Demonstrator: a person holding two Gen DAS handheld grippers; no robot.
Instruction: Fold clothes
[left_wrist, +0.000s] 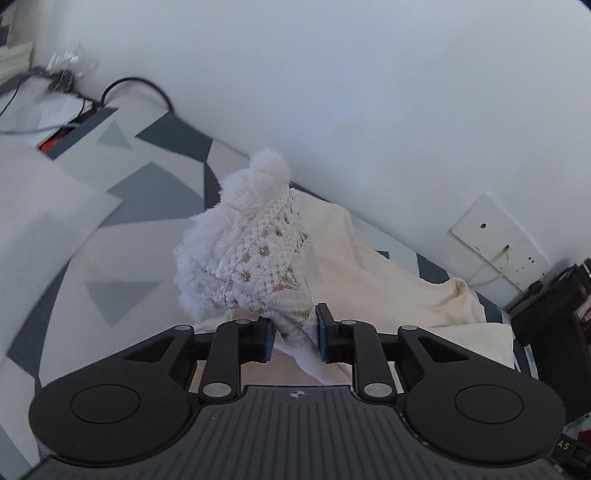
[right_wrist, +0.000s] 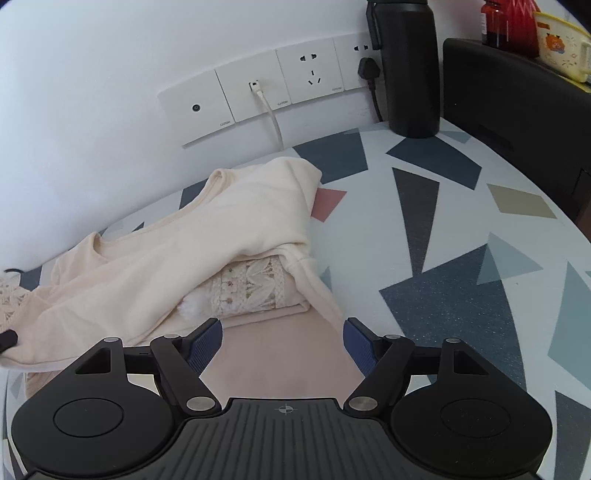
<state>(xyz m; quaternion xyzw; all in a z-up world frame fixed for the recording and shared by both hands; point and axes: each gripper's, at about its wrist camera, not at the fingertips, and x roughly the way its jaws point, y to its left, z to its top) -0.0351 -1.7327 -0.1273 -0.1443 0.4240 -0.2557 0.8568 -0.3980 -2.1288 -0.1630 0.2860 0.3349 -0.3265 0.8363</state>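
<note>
A cream garment (right_wrist: 229, 229) lies crumpled on the patterned table (right_wrist: 443, 229), partly folded over itself. A band of white lace trim (right_wrist: 247, 284) shows under its fold. In the left wrist view, my left gripper (left_wrist: 294, 338) is shut on a lace cuff with a fluffy white fringe (left_wrist: 255, 254), which is lifted and bunched above the rest of the cream garment (left_wrist: 369, 280). My right gripper (right_wrist: 282, 339) hovers open just above the near edge of the garment, with flat cloth below its blue pads (right_wrist: 207, 345) and nothing between them.
A white wall with a socket strip (right_wrist: 258, 92) and plugged cables runs behind the table. A black bottle (right_wrist: 406, 66) and a black box (right_wrist: 517, 103) stand at the back right. White sheets (left_wrist: 44, 206) and a black cable (left_wrist: 136, 85) lie to the left.
</note>
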